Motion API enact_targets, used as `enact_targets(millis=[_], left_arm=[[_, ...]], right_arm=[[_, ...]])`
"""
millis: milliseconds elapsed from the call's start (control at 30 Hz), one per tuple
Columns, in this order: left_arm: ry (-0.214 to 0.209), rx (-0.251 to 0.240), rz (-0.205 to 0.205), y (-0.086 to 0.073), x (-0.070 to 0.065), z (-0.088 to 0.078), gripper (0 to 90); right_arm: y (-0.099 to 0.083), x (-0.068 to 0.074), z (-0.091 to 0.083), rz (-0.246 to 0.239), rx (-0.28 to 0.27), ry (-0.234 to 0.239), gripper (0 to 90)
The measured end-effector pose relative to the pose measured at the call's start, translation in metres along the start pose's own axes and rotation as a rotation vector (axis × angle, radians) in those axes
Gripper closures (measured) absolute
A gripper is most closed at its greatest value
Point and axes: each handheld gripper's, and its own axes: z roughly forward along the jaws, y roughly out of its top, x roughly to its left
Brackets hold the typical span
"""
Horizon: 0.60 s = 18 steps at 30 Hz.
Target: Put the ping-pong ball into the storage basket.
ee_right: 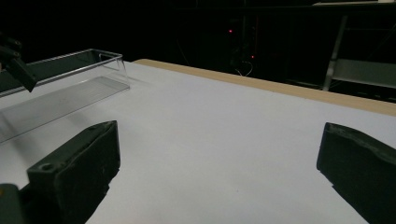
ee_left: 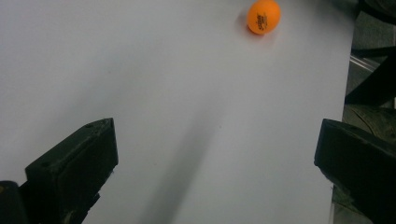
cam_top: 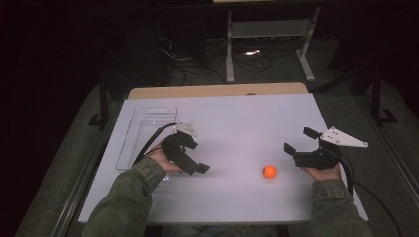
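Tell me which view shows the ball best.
The left gripper view: the ball is large and sharp there, its printed mark visible, lying on the white table ahead of the open jaws. The high view shows the ball small, between the left gripper and right gripper.

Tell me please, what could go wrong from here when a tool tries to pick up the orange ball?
1. The orange ball lies loose on the smooth white table, so a touch from one jaw may send it rolling, perhaps off the near edge.
2. Both the left tool and the right tool are open on either side of it; if both reach in, they could collide.
3. The clear tray sits close behind the left tool, whose trailing cable might catch its wall.
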Motion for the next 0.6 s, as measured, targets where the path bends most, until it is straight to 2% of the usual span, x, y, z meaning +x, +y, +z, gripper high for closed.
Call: enact_targets(millis=[600], left_arm=[[-0.046,0.063,0.009,0.015,-0.001,0.023,0.0]], right_arm=[[0.000,0.000,0.000,-0.001,0.000,0.001,0.0]])
